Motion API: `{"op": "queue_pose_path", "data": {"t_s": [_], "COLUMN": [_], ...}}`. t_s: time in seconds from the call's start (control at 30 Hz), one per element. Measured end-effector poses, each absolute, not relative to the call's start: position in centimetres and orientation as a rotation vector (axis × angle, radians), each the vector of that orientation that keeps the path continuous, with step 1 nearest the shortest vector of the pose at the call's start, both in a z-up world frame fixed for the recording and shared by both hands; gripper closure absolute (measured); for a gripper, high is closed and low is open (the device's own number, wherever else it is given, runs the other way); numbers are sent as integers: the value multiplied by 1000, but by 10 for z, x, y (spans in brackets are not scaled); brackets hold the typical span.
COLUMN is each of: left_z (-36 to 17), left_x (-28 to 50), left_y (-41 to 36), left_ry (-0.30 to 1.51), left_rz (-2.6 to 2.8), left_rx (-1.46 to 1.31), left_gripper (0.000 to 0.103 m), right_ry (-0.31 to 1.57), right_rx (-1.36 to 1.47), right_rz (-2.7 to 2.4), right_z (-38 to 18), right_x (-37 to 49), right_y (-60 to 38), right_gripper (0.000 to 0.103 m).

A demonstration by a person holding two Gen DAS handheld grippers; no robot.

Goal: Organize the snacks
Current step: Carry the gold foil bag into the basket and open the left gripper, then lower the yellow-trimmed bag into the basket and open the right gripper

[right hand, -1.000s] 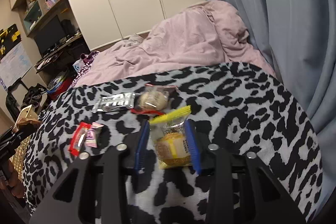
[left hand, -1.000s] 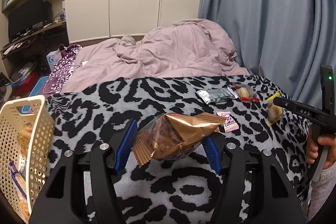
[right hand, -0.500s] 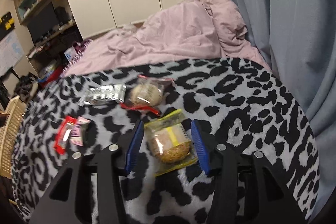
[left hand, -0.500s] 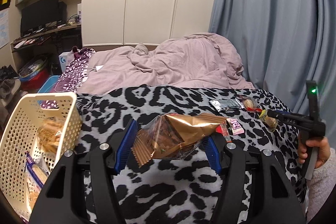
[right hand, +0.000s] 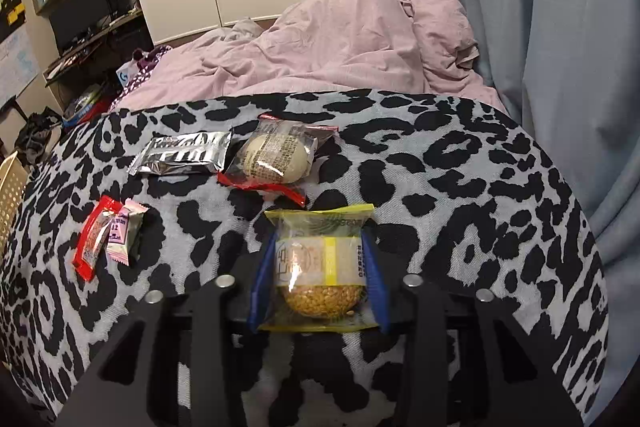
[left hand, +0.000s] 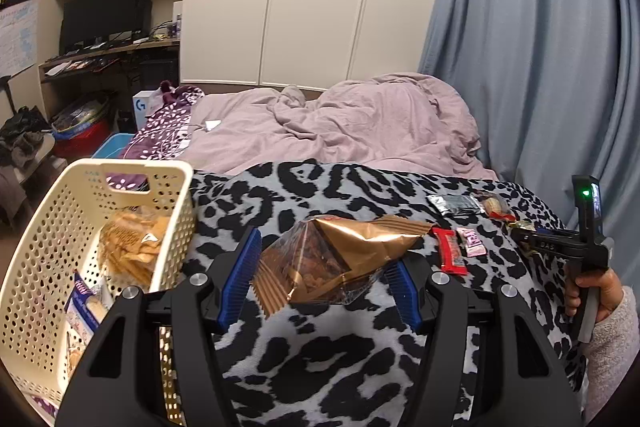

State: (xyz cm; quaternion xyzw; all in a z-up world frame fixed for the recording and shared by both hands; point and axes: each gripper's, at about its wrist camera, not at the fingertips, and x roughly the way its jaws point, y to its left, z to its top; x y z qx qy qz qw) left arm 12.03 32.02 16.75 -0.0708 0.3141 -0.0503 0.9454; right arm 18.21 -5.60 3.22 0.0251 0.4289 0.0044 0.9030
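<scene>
Your left gripper [left hand: 320, 277] has swung toward the cream perforated basket [left hand: 168, 187], its blue pads closed on the copper foil snack bag [left hand: 340, 255]. Your right gripper [right hand: 318, 267], marked "DAS", now pinches the yellow-edged clear sesame ball packet [right hand: 320, 263] over the leopard-print blanket [right hand: 460, 207]; its label is unreadable.

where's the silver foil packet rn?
Right wrist view: silver foil packet lies on the leopard-print blanket, left of the red-edged bun pack, beyond the red wrapper.
</scene>
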Motion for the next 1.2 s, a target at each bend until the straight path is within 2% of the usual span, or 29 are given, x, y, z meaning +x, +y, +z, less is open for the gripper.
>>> {"op": "queue_pose_path", "data": {"t_s": [0.4, 0.9, 0.97, 1.03, 1.2], "left_z": [174, 162, 160, 157, 149], "left_x": [109, 83, 79, 75, 59], "left_y": [358, 429, 437, 445, 462], "left_ry": [605, 601, 607, 612, 600], "left_rz": [-12, 208, 231, 248, 279], "left_rx": [-195, -246, -258, -271, -297], "left_gripper": [41, 41, 37, 2, 2], "right_ry": [759, 674, 679, 692, 708], "right_rx": [105, 75, 65, 51, 8], "right_rz": [67, 315, 351, 395, 489], "right_z": [72, 108, 108, 106, 104], "right_x": [153, 129, 128, 127, 121], "right_y": [-36, 60, 76, 95, 138], "right_gripper": [66, 66, 66, 66, 66]}}
